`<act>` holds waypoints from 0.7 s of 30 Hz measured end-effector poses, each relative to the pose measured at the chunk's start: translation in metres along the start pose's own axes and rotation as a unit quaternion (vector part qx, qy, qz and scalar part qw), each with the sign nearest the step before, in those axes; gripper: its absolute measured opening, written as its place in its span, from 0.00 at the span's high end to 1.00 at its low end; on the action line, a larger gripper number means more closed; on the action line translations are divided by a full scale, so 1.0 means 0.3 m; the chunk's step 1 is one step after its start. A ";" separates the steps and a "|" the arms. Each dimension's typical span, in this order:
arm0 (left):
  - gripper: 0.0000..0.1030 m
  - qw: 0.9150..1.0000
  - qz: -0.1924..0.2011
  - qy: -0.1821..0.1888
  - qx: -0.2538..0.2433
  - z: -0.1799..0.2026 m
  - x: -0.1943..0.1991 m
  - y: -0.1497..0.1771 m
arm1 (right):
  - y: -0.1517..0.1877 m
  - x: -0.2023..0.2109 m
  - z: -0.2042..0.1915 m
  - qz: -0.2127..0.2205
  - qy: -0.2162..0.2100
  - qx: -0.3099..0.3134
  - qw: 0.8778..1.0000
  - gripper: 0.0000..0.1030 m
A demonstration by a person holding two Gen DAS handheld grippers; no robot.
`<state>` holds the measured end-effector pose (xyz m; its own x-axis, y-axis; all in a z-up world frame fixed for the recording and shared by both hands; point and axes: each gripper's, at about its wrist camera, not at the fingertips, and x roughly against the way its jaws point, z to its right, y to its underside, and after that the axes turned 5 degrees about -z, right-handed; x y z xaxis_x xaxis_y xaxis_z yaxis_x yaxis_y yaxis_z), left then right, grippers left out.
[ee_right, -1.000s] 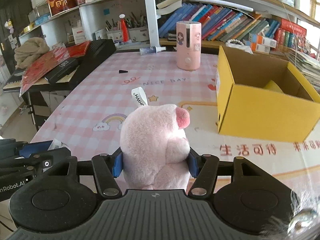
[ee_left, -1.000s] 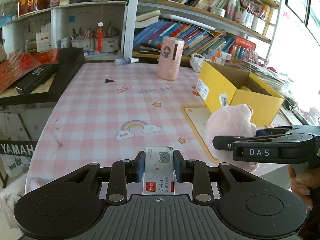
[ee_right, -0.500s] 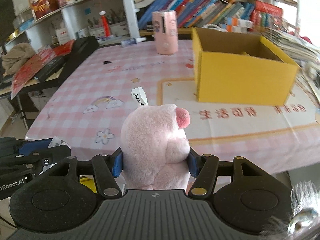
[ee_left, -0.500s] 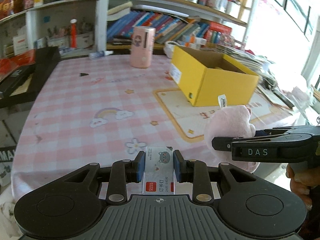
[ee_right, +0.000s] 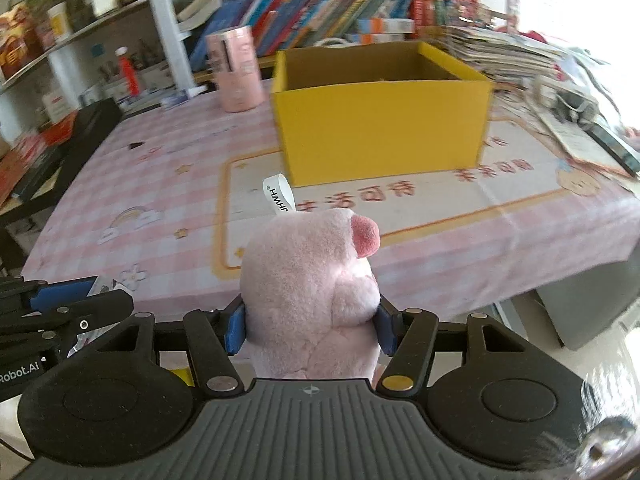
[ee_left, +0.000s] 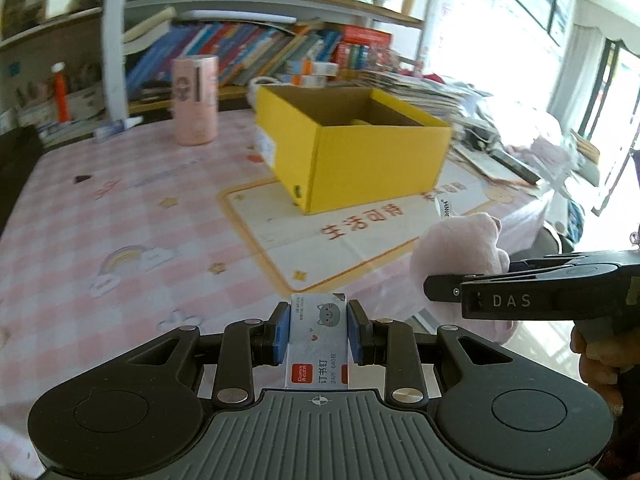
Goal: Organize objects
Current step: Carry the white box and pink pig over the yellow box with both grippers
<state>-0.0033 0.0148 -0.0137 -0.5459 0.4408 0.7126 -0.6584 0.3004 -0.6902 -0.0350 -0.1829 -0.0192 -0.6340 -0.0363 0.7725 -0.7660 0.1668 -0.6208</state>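
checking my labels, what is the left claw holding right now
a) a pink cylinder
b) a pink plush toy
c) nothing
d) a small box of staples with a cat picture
d: in the left wrist view the left claw has its blue pads pressed on the sides of the small white box of staples with a cat picture, while the pink plush toy sits in the right claw.

Both grippers have swung to the right. The yellow box (ee_right: 382, 120) now sits straight ahead of the pink plush pig (ee_right: 310, 292). The staple box (ee_left: 318, 340) has moved toward it too.
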 end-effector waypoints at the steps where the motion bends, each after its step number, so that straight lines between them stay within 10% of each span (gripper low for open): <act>1: 0.73 1.000 -0.001 0.003 -0.004 0.008 -0.009 -0.006 | 0.000 -0.001 0.016 -0.001 0.004 -0.006 1.000 0.44; 21: 0.73 0.999 0.007 0.018 -0.039 0.132 -0.174 -0.187 | -0.140 -0.074 0.244 -0.005 0.029 -0.043 0.999 0.44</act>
<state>0.0416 -0.0587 -0.0070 -0.5354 0.4749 0.6984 -0.6071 0.3584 -0.7091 0.0034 -0.2614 -0.0201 -0.6163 0.0188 0.7873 -0.7592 0.2514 -0.6004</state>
